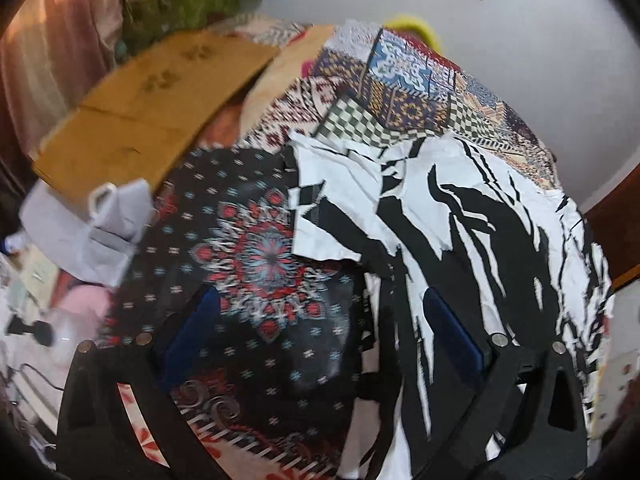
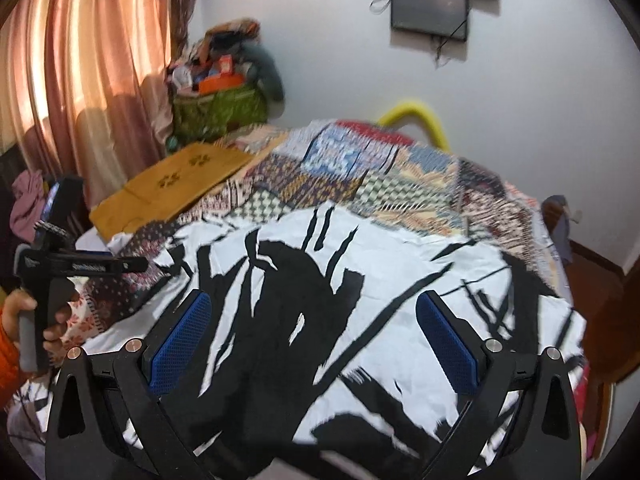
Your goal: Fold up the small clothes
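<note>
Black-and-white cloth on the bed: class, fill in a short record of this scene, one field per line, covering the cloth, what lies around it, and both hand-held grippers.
cloth: black-and-white cloth spread, wrinkled, on the patchwork bedspread
neighbour: dark floral cloth at its left edge
further back: brown cardboard
left hand-held gripper: open, above both cloths' meeting edge
right hand-held gripper: open, above the black-and-white cloth
folding: none visible

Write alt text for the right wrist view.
The open right gripper hovers over a black-and-white patterned garment spread on a bed with a patchwork cover. At far left a hand holds the left gripper's handle; pink curtains hang behind.
</note>
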The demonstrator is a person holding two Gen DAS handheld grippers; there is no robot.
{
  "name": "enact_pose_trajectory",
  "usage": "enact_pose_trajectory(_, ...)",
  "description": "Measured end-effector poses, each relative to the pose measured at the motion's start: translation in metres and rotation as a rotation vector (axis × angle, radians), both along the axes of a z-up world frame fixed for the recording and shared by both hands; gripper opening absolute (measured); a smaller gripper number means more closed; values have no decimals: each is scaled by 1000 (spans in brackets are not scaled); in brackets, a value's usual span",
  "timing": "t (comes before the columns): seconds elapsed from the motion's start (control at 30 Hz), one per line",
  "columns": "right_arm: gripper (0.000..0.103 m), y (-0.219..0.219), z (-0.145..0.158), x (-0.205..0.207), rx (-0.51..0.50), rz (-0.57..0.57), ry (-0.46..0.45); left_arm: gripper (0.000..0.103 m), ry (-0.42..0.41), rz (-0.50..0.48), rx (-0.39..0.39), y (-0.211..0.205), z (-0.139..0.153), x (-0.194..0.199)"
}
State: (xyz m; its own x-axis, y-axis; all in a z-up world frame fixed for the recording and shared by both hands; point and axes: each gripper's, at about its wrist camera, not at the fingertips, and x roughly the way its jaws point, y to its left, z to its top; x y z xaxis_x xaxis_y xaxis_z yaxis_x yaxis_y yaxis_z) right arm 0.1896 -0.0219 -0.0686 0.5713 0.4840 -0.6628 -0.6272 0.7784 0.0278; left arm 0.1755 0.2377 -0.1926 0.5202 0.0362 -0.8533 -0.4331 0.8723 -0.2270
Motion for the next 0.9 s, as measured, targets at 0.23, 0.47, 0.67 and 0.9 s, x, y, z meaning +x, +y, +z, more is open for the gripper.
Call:
enact_pose_trajectory(0.23,69,19,-42,52,-28,45,178,81,51,-65,-199,0,-26,27)
enact_pose_trajectory(0.47,45,26,-84,77,-55,72,333,68,56,-69,-283,8,-46,56)
enact_pose_trajectory(0.67,41,26,-99,77,-82,99,364,40,24,-81,-277,20,-49,80)
enact_pose_trajectory(0.9,41,25,-100,78,-75,105,370,11,27,-53,-171,32,-48,100)
